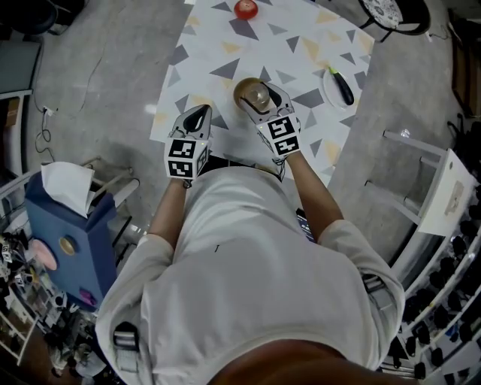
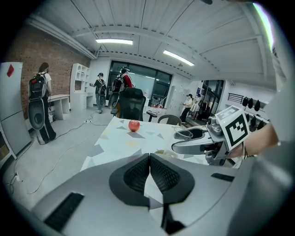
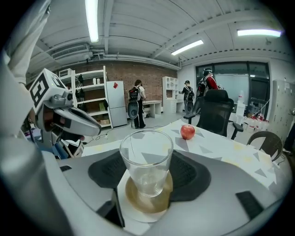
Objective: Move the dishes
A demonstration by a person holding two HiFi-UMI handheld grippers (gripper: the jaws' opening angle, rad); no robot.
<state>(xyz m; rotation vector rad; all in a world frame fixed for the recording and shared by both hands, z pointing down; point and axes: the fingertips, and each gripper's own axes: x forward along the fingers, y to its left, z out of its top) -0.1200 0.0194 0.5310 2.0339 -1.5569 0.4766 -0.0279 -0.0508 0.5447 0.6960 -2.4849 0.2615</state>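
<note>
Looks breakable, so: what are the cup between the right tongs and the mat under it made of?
Cup: clear, glossy glass by the look; the table shows through it. Mat: matte brown disc, perhaps cork or wood; can't tell which.

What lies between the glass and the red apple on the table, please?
Nothing stands there. Only bare triangle-patterned tabletop separates the glass from the apple, as the head view shows plainly.
</note>
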